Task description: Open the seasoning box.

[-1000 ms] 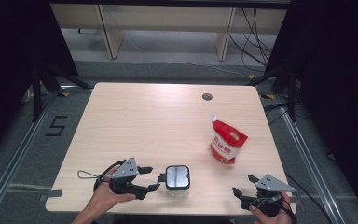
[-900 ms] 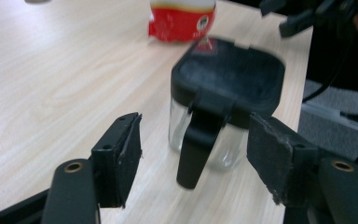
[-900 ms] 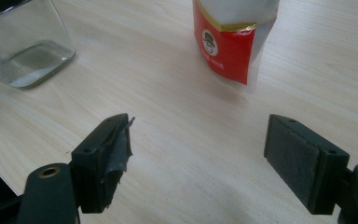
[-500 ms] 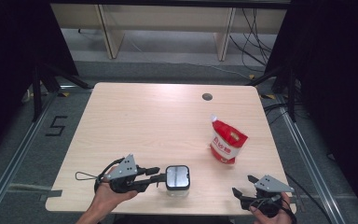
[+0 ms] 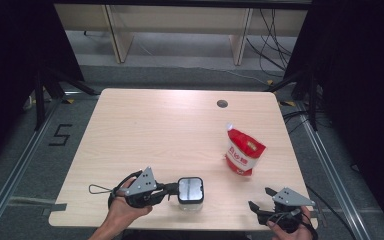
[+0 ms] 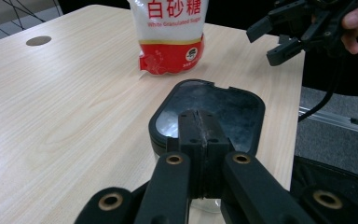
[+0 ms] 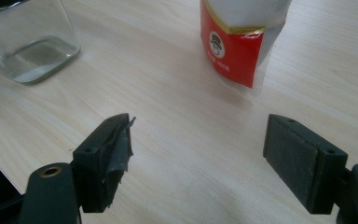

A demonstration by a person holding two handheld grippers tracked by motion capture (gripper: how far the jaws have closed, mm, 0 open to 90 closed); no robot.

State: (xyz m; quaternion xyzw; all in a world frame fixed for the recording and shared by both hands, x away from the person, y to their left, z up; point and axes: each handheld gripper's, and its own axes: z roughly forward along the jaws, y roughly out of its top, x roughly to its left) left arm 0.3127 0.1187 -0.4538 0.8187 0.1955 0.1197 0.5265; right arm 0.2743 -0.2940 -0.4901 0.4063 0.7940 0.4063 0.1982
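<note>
Your left hand-held gripper (image 6: 200, 140) has just closed, jaws together at the jar's lid (image 6: 223, 105) edge with nothing between them, while your right hand-held gripper (image 7: 200, 154) waits wide open near the sugar bag (image 7: 242, 37).

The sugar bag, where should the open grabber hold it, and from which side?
Probably the narrow white neck at the top of the sugar bag. The bag stands upright, and its red lower part looks wide and bulging. The right gripper sits nearer the person with jaws apart, so coming from that side, raised to neck height, seems easiest.
</note>
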